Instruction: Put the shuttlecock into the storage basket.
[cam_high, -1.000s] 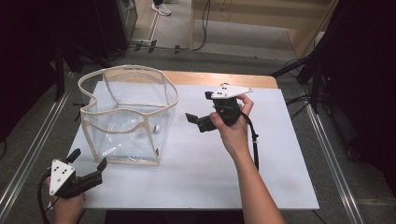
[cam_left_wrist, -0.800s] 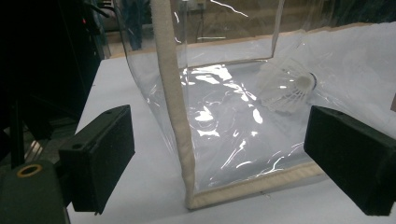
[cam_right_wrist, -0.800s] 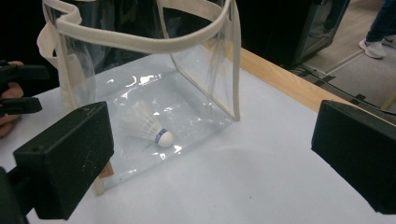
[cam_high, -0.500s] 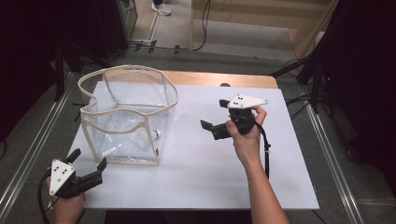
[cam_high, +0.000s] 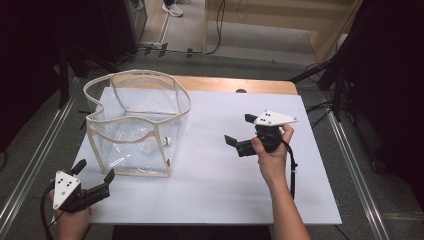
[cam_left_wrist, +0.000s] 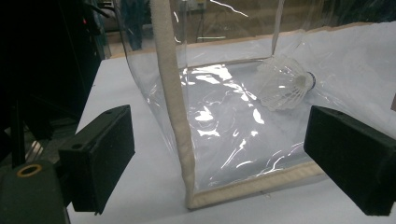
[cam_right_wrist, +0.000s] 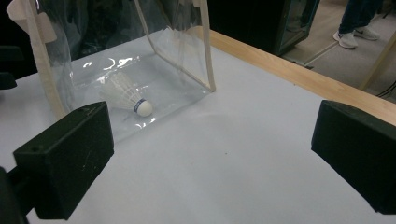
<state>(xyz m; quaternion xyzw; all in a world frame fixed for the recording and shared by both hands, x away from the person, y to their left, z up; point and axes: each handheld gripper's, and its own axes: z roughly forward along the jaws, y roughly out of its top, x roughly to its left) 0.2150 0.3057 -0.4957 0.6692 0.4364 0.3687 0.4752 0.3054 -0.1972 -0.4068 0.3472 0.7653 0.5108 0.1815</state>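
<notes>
Shuttlecock lies on its side on the floor of the clear plastic bag, near the bag's right wall, cork end toward that wall. In the right gripper view the shuttlecock shows white feathers, a blue band and a white cork, seen through the transparent wall of the bag. In the left gripper view the shuttlecock sits behind the bag's front panel, with the cream-trimmed corner seam of the bag standing upright between the camera and it. Bag stands open-topped on the white surface, toward the left rear part; its rim is wavy and partly sagging inward. Left gripper held by a hand at the front left corner of the surface, just short of the bag's near corner, jaws apart, nothing between them, pointed toward the bag. Right gripper held by the other hand mid-right over the surface, well apart from the bag, jaws apart and empty, aimed left toward the bag. Bare white surface lies between the right gripper and the bag's wall. A wooden edge shows along the far side of the surface. A person's shoes stand on the floor beyond.
</notes>
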